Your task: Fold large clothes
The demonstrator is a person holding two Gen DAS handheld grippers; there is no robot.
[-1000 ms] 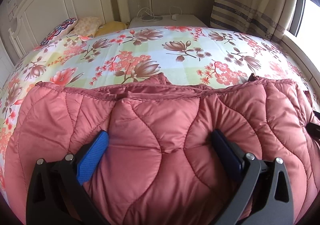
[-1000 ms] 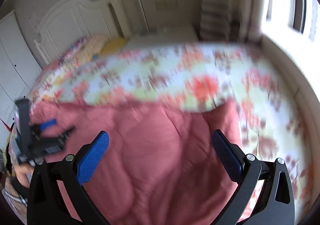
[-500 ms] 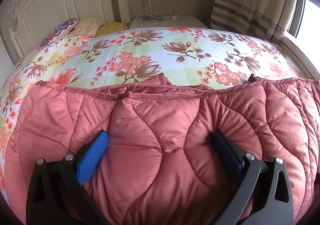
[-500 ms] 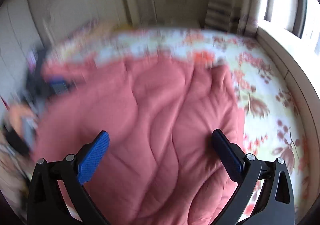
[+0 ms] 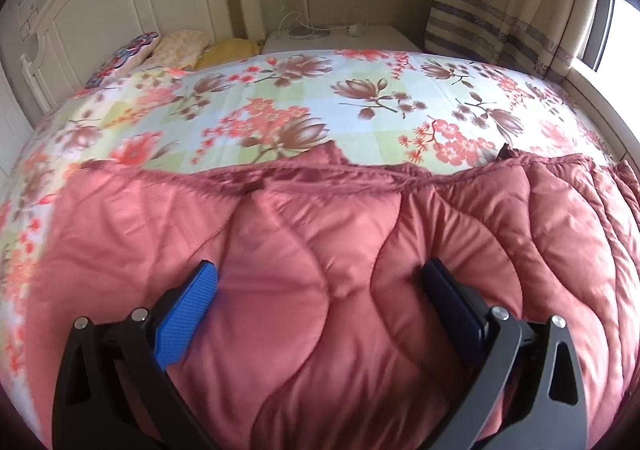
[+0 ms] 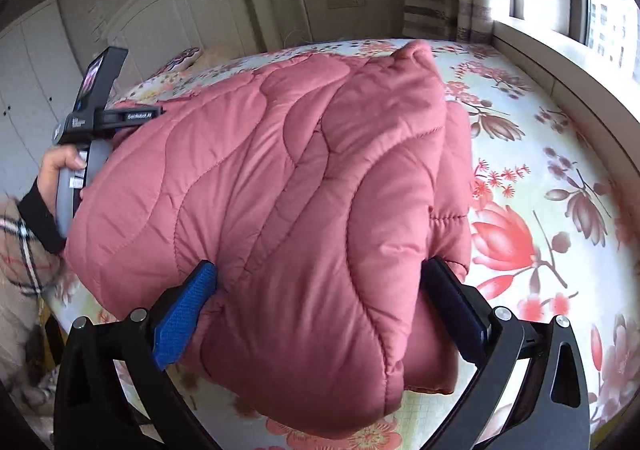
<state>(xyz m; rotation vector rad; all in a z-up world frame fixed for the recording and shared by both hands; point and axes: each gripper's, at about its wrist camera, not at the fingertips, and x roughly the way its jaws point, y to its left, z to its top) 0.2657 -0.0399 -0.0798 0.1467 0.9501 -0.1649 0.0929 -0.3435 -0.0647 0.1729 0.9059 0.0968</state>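
A person's hand (image 6: 60, 164), dark cuff and plaid sleeve (image 6: 24, 246) at far left, holds the left gripper (image 5: 320, 290), seen side-on at the jacket's left end. Its jaws are spread wide over the quilting, clamping nothing.

Pink quilted jacket (image 6: 288, 190): puffy, smooth, slightly glossy shell with wavy stitched channels, folded into a thick bundle lying on the floral bedsheet (image 6: 560, 178). In the left wrist view its long axis runs left to right across the bed, with the stitched edge toward the headboard (image 5: 120, 10); one corner rises to a peak at the far right end.

Right gripper (image 6: 320, 290): blue textured pads straddle the near end of the bundle, jaws spread; whether they press the fabric cannot be told.
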